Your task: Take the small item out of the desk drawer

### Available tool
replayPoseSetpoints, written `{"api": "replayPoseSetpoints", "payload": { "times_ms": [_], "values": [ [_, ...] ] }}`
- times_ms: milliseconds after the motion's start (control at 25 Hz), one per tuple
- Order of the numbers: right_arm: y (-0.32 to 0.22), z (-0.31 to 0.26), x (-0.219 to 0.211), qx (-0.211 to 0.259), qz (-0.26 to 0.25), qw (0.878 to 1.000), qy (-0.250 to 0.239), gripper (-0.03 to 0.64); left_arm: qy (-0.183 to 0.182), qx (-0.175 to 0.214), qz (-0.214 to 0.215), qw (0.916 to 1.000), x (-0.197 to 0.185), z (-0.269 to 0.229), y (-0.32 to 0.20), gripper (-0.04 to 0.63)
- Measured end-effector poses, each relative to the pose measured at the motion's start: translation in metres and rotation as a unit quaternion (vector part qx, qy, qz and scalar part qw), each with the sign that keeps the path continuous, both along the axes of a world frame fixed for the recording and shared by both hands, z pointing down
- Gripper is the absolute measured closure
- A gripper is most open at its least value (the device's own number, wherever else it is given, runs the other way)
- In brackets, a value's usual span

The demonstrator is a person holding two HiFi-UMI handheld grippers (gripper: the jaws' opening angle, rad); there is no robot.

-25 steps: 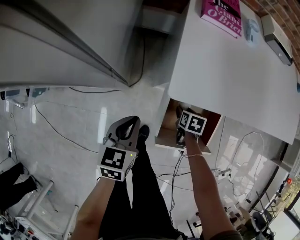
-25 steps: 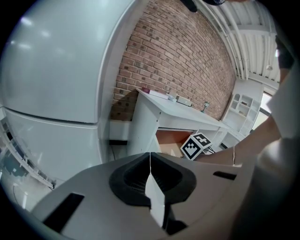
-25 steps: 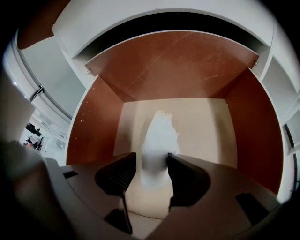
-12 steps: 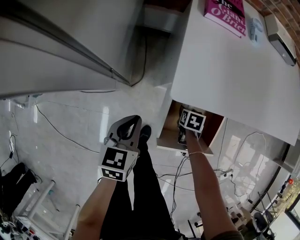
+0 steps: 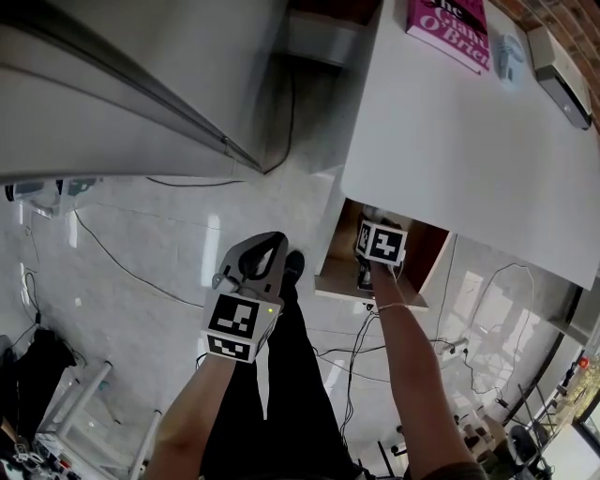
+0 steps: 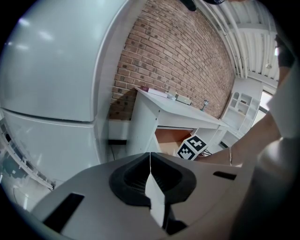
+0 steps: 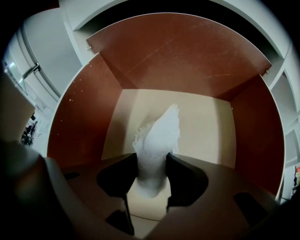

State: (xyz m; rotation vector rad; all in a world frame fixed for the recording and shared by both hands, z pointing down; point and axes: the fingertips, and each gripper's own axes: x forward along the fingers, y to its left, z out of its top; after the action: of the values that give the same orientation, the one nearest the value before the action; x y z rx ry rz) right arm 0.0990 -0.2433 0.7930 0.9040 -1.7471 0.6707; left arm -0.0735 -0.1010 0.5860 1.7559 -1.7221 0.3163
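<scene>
Brown-walled desk drawer (image 7: 84, 117) stands open beneath the white tabletop (image 5: 450, 141). Inside, the right hand-held gripper (image 7: 153, 164), jaws just closing, pinches the white crumpled item (image 7: 159, 131), whose length runs straight toward the far wall. At left, the left hand-held gripper (image 6: 150, 161) hangs clenched, empty.

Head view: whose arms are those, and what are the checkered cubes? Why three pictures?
They are a person's arms, filmed from a camera on their head. Each hand holds a pinching tool, and the cubes are part of it. The other two pictures come from cameras on those tools. The left gripper is shut and empty. The right gripper reaches into the drawer under the white desk. Its jaws have just been closing and now pinch a white crumpled item. A pink book lies on the desk.
</scene>
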Motion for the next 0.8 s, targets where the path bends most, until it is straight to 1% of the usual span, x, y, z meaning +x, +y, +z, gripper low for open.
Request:
{"api": "replayPoseSetpoints", "payload": {
  "times_ms": [80,320,600,800],
  "values": [
    [0.005,-0.004,-0.002,0.001,-0.006,1.0,-0.005,0.428,0.0,-0.001,0.003,1.0,0.0,-0.001,0.002,0.572],
    [0.017,-0.027,-0.019,0.025,-0.032,0.998,-0.037,0.428,-0.004,-0.003,0.01,0.9999,-0.003,-0.004,0.006,0.572],
    [0.036,-0.054,-0.029,0.03,-0.037,0.997,-0.064,0.428,-0.005,0.002,0.028,0.9996,-0.002,-0.013,0.005,0.572],
    [0.052,-0.081,-0.04,0.036,-0.045,0.993,-0.098,0.428,-0.005,0.006,0.042,0.9991,-0.003,-0.023,0.002,0.572]
  ]
}}
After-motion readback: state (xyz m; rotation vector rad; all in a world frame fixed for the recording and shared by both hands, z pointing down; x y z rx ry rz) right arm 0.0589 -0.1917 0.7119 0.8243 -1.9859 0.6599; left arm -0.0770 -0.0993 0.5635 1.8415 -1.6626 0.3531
